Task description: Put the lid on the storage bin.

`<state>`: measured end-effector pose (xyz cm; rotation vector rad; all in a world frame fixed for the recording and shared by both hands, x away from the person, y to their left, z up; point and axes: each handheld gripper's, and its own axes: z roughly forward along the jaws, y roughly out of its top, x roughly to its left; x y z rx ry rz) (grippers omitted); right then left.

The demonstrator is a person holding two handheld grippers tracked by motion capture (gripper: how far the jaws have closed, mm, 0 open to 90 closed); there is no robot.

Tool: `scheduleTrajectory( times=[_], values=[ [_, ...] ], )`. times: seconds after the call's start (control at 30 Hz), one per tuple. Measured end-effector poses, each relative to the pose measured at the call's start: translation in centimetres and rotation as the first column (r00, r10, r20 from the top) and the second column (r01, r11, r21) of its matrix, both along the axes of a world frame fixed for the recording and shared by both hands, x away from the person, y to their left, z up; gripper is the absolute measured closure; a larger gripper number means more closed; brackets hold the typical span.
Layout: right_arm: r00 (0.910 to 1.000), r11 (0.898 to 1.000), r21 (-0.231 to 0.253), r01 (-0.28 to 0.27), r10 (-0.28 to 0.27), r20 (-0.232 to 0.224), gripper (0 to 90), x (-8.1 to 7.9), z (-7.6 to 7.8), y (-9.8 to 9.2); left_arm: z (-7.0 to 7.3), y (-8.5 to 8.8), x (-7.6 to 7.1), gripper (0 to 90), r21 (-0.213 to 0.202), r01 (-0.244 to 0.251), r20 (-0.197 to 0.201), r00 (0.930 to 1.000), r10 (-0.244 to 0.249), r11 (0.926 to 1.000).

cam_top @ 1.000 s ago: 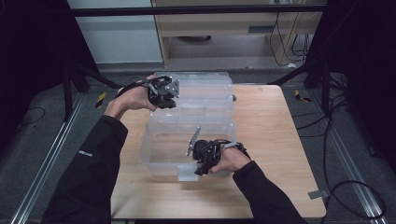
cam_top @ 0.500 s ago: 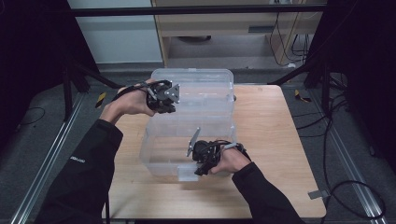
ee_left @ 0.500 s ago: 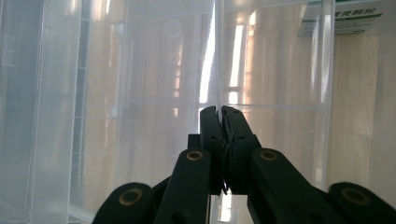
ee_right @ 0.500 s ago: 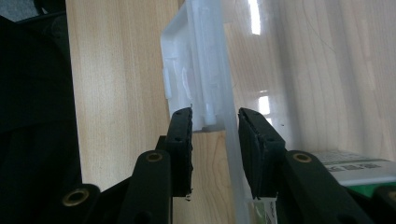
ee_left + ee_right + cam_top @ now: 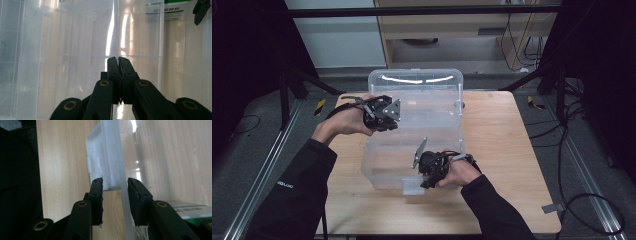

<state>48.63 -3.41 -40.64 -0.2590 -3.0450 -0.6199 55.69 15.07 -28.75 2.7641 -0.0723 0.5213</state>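
Observation:
A clear plastic storage box (image 5: 384, 165) stands on the wooden table, its hinged lid (image 5: 422, 90) raised behind it. My left gripper (image 5: 393, 112) is at the lid's left edge. In the left gripper view it (image 5: 117, 59) is shut on a thin clear edge of the lid (image 5: 75, 50). My right gripper (image 5: 426, 181) sits at the box's near wall. In the right gripper view its jaws (image 5: 115, 185) straddle that clear wall (image 5: 124, 195) and the white latch (image 5: 102, 157), pads against them.
The wooden table (image 5: 512, 150) has bare room right and left of the box. A green and white label (image 5: 192, 210) lies in the box. Dark floor, rails and cables surround the table, with a cabinet behind.
The left hand has drawn nearer with the lid edge in its jaws. The lid has swung up from lying back to standing more upright. The right hand has kept still.

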Motion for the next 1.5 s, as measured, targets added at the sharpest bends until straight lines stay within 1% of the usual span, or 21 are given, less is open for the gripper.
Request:
scheduleTrajectory(
  times=[0.03,0.1,0.33,0.57,0.67,0.83,0.87,0.9,0.93,0.97,1.0,1.03,1.07,1.1,1.13,1.17,1.2,1.27,1.3,1.4,1.5],
  values=[
    [1.0,1.0,-0.003,0.007,-0.007,-0.003,66.1,-0.1,0.0,0.0,-0.1,0.0,-0.2,88.2,-0.004,-0.003,0.002,1.0,0.003,1.0],
    [1.0,1.0,-0.003,-0.001,0.001,-0.004,66.1,-0.1,0.0,0.0,-0.1,0.1,-0.5,88.2,-0.007,-0.003,0.005,1.0,0.003,1.0],
    [0.9999,1.0,-0.002,-0.013,0.013,0.009,66.1,-0.1,0.0,-0.1,-0.4,0.4,-1.6,88.1,-0.027,-0.003,-0.005,1.0,0.003,0.9996],
    [0.9999,1.0,0.006,-0.013,0.013,0.011,66.1,-0.2,0.0,-0.1,-0.7,0.7,-2.5,88.0,-0.033,-0.001,-0.015,0.9999,0.001,0.9994],
    [0.9998,1.0,0.005,-0.013,0.013,0.015,66.0,-0.2,0.0,-0.1,-0.9,0.8,-2.9,87.8,-0.036,-0.003,-0.028,0.9996,0.002,0.9993],
    [0.9996,1.0,0.007,-0.012,0.012,0.025,65.7,-0.4,0.0,-0.2,-1.0,0.7,-3.2,87.1,-0.032,0.011,-0.018,0.9998,-0.012,0.9994],
    [0.9996,1.0,0.008,-0.013,0.013,0.026,65.7,-0.4,0.0,-0.2,-1.1,0.7,-3.4,87.1,-0.042,-0.005,-0.029,0.9996,0.004,0.9991],
    [0.9996,1.0,0.008,-0.011,0.011,0.025,65.7,-0.4,0.0,-0.2,-1.1,0.7,-3.4,87.1,-0.037,0.006,-0.023,0.9997,-0.007,0.9993],
    [0.9996,1.0,0.009,-0.012,0.012,0.027,65.6,-0.4,0.0,-0.2,-1.1,0.8,-3.6,87.1,-0.031,-0.008,-0.049,0.9988,0.006,0.9995],
    [0.9996,1.0,0.008,-0.011,0.011,0.027,65.6,-0.4,0.1,-0.2,-1.2,0.9,-3.7,87.1,-0.036,-0.023,-0.062,0.9979,0.021,0.9991],
    [0.9995,1.0,0.009,-0.014,0.014,0.029,65.6,-0.4,0.1,-0.2,-1.1,0.8,-3.5,87.1,-0.034,0.011,-0.028,0.9995,-0.012,0.9994],
    [0.9995,1.0,0.008,-0.011,0.01,0.03,65.6,-0.4,0.1,-0.2,-1.3,0.9,-3.9,87.1,-0.033,-0.024,-0.067,0.9975,0.022,0.9992],
    [0.9995,1.0,0.009,-0.01,0.009,0.031,65.5,-0.4,0.1,-0.2,-1.2,0.8,-3.7,87.1,-0.033,0.01,-0.032,0.9994,-0.011,0.9994],
    [0.9995,1.0,0.012,-0.002,0.001,0.031,65.5,-0.5,0.0,-0.2,-1.3,0.8,-3.9,87.1,-0.025,-0.01,-0.058,0.9983,0.009,0.9996],
    [0.9996,1.0,0.015,-0.004,0.004,0.029,65.5,-0.5,0.0,-0.2,-1.3,0.8,-3.8,87.1,-0.035,0.005,-0.039,0.9992,-0.006,0.9994],
    [0.9996,1.0,0.019,0.002,-0.003,0.029,65.5,-0.5,0.1,-0.3,-1.3,0.7,-3.8,87.0,-0.033,0.012,-0.035,0.9993,-0.013,0.9994],
    [0.9995,1.0,0.023,0.006,-0.007,0.031,65.4,-0.6,0.0,-0.3,-1.4,0.8,-3.9,87.0,-0.038,-0.001,-0.046,0.9989,0.0,0.9993],
    [0.9993,0.999,0.031,0.013,-0.014,0.035,65.3,-0.6,0.0,-0.4,-1.4,0.7,-4.0,86.8,-0.034,0.007,-0.039,0.9992,-0.008,0.9994],
    [0.999,0.999,0.031,0.023,-0.025,0.038,65.1,-0.7,0.0,-0.4,-1.5,0.8,-4.3,86.7,-0.031,-0.027,-0.071,0.9971,0.025,0.9991],
    [0.9981,0.999,0.036,0.035,-0.037,0.049,64.9,-0.9,0.1,-0.4,-1.6,0.9,-4.4,86.6,-0.035,-0.024,-0.074,0.997,0.021,0.9991],
    [0.9973,0.997,0.061,0.052,-0.055,0.048,64.9,-0.9,0.3,-0.7,-1.7,1.0,-4.5,86.6,-0.038,-0.021,-0.08,0.9967,0.018,0.9991]
  ],
)
